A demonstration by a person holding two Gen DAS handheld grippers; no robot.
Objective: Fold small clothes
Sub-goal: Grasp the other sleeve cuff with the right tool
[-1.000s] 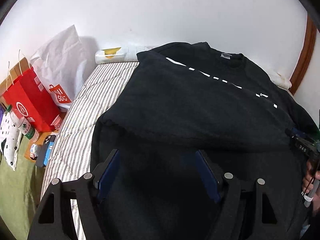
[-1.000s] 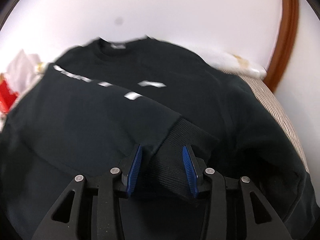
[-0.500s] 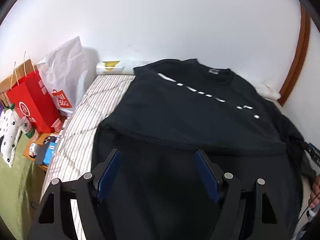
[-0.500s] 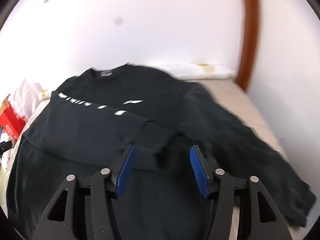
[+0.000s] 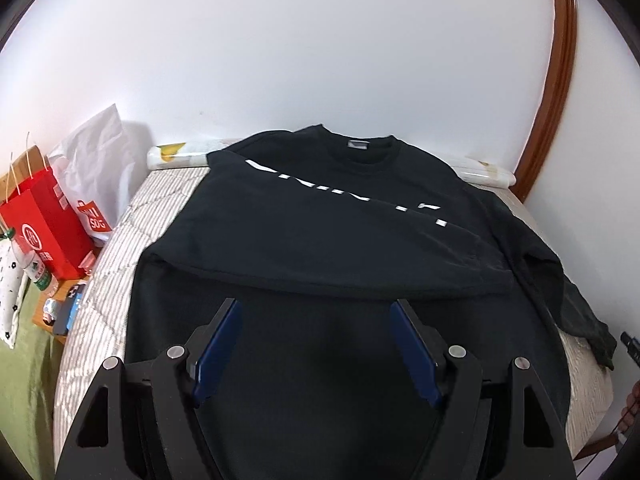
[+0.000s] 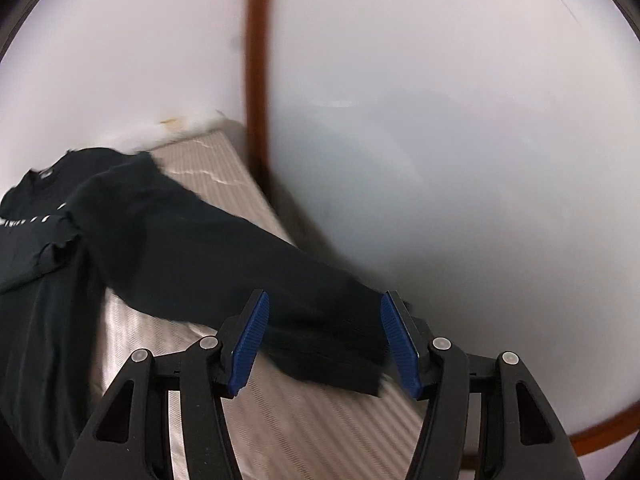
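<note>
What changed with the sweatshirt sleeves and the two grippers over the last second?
The right gripper let go of the folded sleeve's cuff, left it across the black sweatshirt, and swung right to the other sleeve, open around its cuff. The left gripper stayed open above the hem.

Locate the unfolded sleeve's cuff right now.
In the right wrist view, the cuff lies on the striped mattress, between the open right gripper fingers.
</note>
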